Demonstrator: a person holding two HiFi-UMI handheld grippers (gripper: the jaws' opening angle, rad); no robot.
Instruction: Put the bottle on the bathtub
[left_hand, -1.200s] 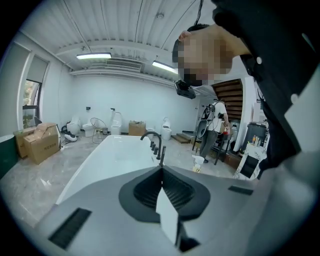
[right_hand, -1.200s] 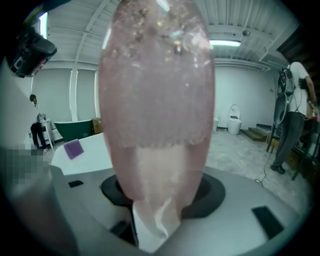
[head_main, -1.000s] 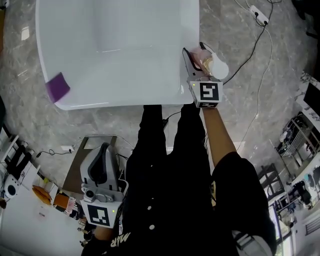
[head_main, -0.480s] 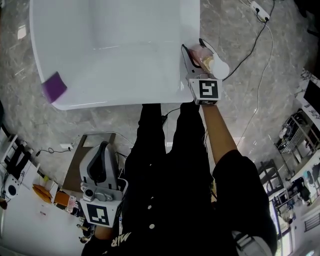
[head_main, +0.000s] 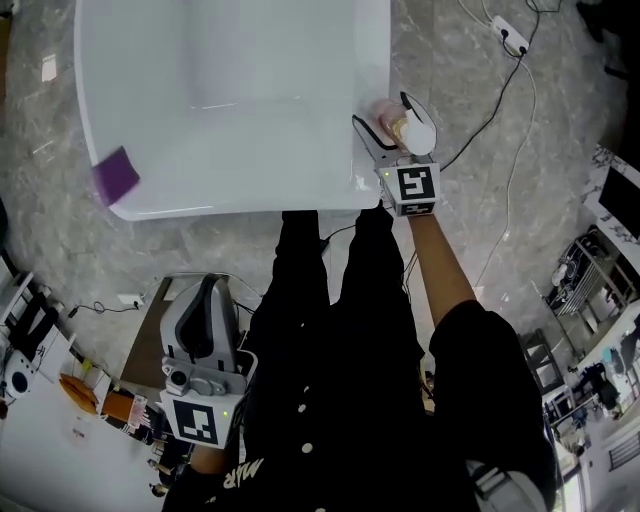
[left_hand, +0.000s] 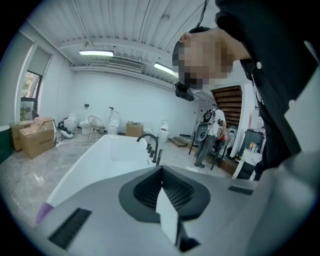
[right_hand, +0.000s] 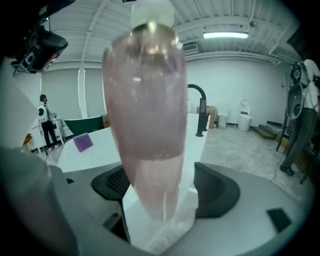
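Shifted a little to the left since a moment ago, the right gripper (head_main: 392, 128) now sits closer against the right edge of the white bathtub (head_main: 230, 205), near its near right corner. Its jaws are clamped on the bottle (head_main: 398, 124), which lies just beside the tub's right rim; whether it is over the rim or just outside it cannot be told.

In the right gripper view the bottle (right_hand: 149, 125) stands upright between the two black pads (right_hand: 216, 188). It is see-through and pale pink, more deeply tinted in its upper part than lower down, with a pale cap at the top.

On the tub's rim at the near left corner lies a small purple square (head_main: 116, 174), well apart from the bottle. A black faucet (right_hand: 200, 115) rises from the tub's far end. The basin shows plain white walls.

The left gripper (head_main: 205, 300) hangs low at the person's side, away from the tub, jaws closed together on nothing (left_hand: 161, 172).

On the grey marbled floor (head_main: 470, 200), to the right of the tub, a dark cable (head_main: 508, 95) trails to a white power strip (head_main: 508, 33). Cardboard boxes (left_hand: 35, 135) stand by the far wall, and a person (left_hand: 207, 137) stands in the background.
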